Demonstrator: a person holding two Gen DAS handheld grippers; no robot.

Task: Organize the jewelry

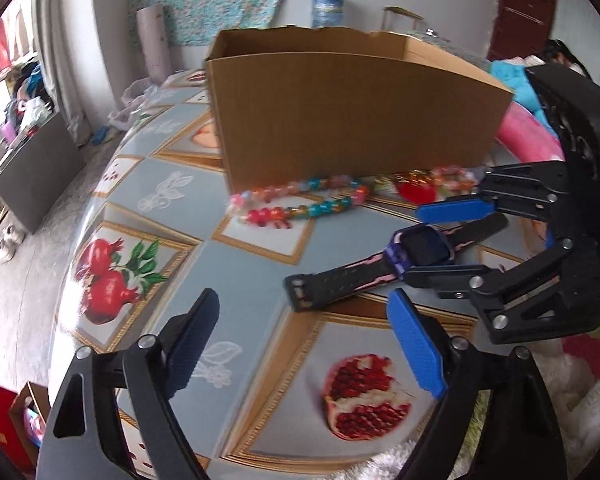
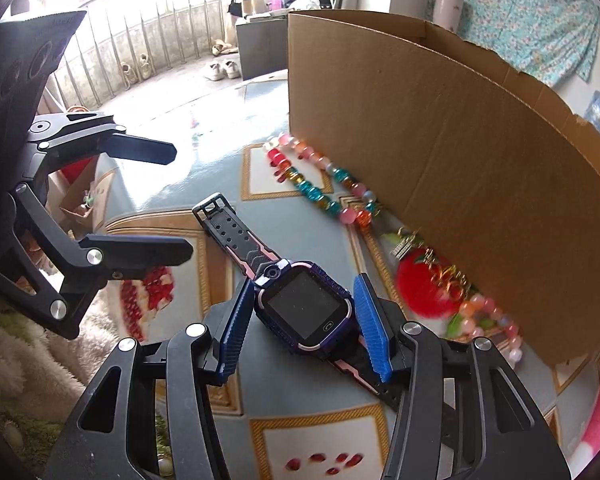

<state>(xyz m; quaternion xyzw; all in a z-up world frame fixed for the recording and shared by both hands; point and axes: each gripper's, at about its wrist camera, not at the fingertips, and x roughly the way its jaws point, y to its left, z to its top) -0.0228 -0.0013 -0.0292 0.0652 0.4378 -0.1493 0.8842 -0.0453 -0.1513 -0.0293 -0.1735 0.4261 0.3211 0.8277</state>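
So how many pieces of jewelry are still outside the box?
2: a watch between the right claw's fingers, and a bead necklace along the box wall. The box interior isn't visible.

Two handheld grippers, built alike. Left gripper (image 1: 304, 344): matte black plastic linkage arms with triangular cut-outs, joined by round silver pivot screws. Blue ribbed rubber pads (image 1: 416, 350) on the inner faces of the fingers, finely ridged. Right gripper (image 2: 306, 326): same black angular arms, same bright silver screw heads, same blue ridged pads (image 2: 374, 330). Broad curved black housing with moulded recesses behind each linkage.
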